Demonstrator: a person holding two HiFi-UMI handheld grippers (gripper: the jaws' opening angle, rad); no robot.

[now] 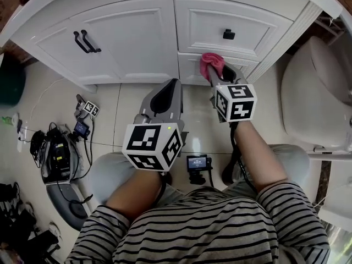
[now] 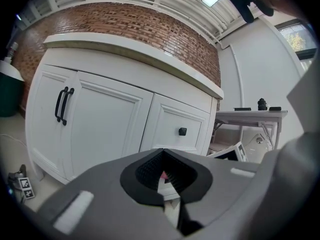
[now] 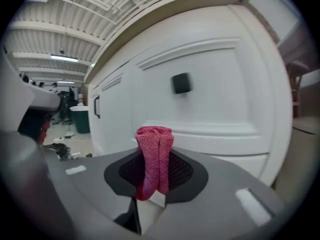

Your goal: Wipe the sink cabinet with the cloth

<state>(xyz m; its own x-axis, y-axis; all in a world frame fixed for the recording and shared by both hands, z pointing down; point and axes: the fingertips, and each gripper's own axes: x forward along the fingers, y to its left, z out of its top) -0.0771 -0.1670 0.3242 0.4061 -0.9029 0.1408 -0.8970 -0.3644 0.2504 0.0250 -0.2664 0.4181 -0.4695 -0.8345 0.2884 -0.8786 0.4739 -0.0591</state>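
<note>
The pink cloth [image 3: 154, 151] stands bunched in a narrow upright fold. The jaws of the right gripper [image 1: 220, 78] are closed on its lower part, so only the top tuft sticks out. It is at the sink cabinet [image 1: 126, 37], low on the cabinet's right half, against or just off the lower drawer front [image 1: 190, 65] beneath the drawer with the black knob [image 1: 228, 34]. Whether it actually touches cannot be told. The left gripper [image 1: 166, 92] hangs back from the cabinet's middle, its 2 jaws pressed together on nothing. The 2 black door handles [image 1: 86, 42] sit on the cabinet's left half, well apart from the cloth.

The risks, as I judge them:
- So little cloth protrudes that the hard jaw tips could scrape the paint.
- Dragging across the raised moulding could tug the fold loose.
- On an upward stroke the tuft may snag on the knob.
</note>
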